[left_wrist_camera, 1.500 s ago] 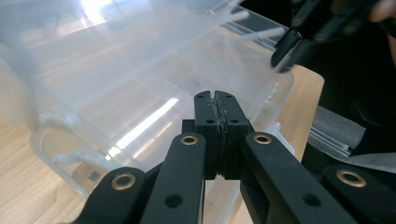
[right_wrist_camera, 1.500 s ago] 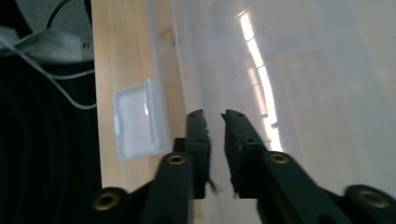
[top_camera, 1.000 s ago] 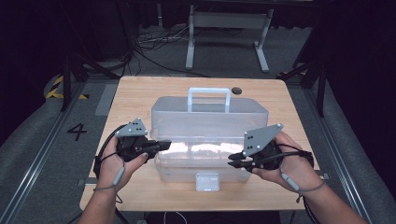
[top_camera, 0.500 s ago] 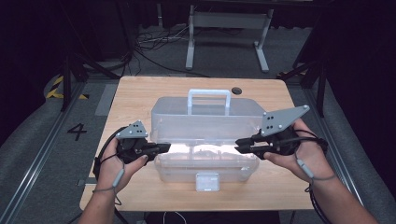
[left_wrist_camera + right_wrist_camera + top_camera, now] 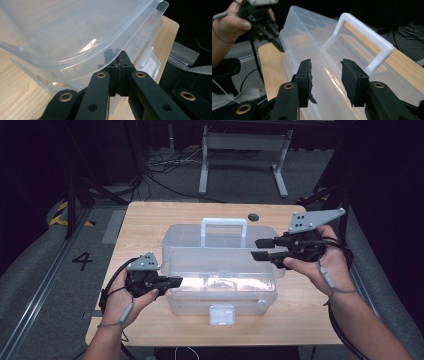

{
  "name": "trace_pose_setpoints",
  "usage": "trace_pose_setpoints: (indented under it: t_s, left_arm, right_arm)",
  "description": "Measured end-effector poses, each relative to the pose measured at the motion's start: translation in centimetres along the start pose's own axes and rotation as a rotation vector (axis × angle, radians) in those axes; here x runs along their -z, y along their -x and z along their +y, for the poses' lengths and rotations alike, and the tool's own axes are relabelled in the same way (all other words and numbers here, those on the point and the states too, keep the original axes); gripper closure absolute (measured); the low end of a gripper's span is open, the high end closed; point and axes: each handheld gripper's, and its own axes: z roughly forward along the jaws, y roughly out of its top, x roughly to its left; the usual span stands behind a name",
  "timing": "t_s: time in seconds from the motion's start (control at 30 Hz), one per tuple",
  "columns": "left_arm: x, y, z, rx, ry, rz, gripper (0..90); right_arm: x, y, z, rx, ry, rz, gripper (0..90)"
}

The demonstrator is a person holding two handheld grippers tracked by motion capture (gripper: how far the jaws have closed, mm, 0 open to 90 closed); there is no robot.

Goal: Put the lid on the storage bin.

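A clear plastic toolbox stands in the middle of the wooden table, with its lid raised a little off the base. A white handle stands on the lid. At the box's left end my left gripper is shut on the lid's rim. My right gripper hovers above the lid's right part; its jaws have just been opening, and nothing is between its pads. Below them the lid and handle show, with the left gripper at the lid's far end.
A white latch hangs at the box's front. A small dark disc lies on the table behind the box. Cables and a metal stand are on the floor beyond the table. A rail with the number 4 runs at the left.
My right gripper has left the lid's right front edge, risen and moved back to the right, and its jaws have spread. The left gripper has stayed at the lid's left end.
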Motion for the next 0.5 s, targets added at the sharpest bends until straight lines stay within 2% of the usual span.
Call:
trace_pose_setpoints:
  t_s: [0.23,0.5]
  left_arm:
    - [-0.1,0.2,-0.3,-0.006,-0.034,-0.005,87.4]
    - [-0.1,0.5,-0.5,-0.012,-0.057,-0.017,87.5]
  right_arm:
    - [-1.2,1.7,0.2,-0.032,0.009,-0.041,53.2]
    - [-2.4,3.4,0.0,-0.066,-0.001,-0.070,51.7]
